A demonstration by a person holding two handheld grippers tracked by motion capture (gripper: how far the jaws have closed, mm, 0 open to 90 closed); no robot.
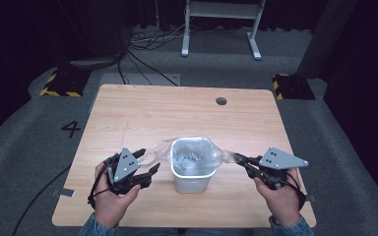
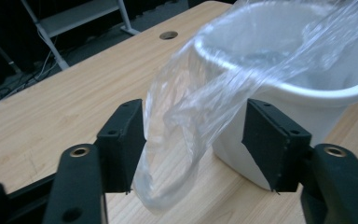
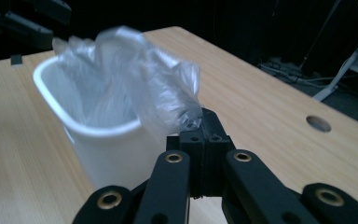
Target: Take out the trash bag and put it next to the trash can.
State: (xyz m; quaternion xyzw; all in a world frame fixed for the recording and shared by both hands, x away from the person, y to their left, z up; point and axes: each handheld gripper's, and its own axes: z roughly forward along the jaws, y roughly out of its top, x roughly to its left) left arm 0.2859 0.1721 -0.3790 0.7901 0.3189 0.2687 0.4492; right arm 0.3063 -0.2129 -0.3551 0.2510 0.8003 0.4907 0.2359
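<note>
A small white bin [image 1: 192, 181] stands on the wooden table [image 1: 177, 113] near its front edge. A clear plastic bag [image 1: 189, 156] sits in the bin and spills over both sides. My left gripper [image 1: 147, 161] is open at the bin's left. In the left gripper view a loose fold of the bag [image 2: 191, 116] hangs between its spread pads [image 2: 121, 140], beside the bin [image 2: 307, 107]. My right gripper [image 1: 238, 158] is at the bin's right, shut on the bag's edge. The right gripper view shows its jaws closed [image 3: 205, 135] on the bag [image 3: 135, 79], pulled over the bin's rim [image 3: 107, 144].
A round cable hole [image 1: 221, 101] is in the table's far side. Beyond the table stand a white frame [image 1: 221, 24], floor cables [image 1: 142, 44] and two yellow-and-black blocks [image 1: 61, 83] [image 1: 290, 86]. A "4" [image 1: 70, 129] is marked on the grey floor at left.
</note>
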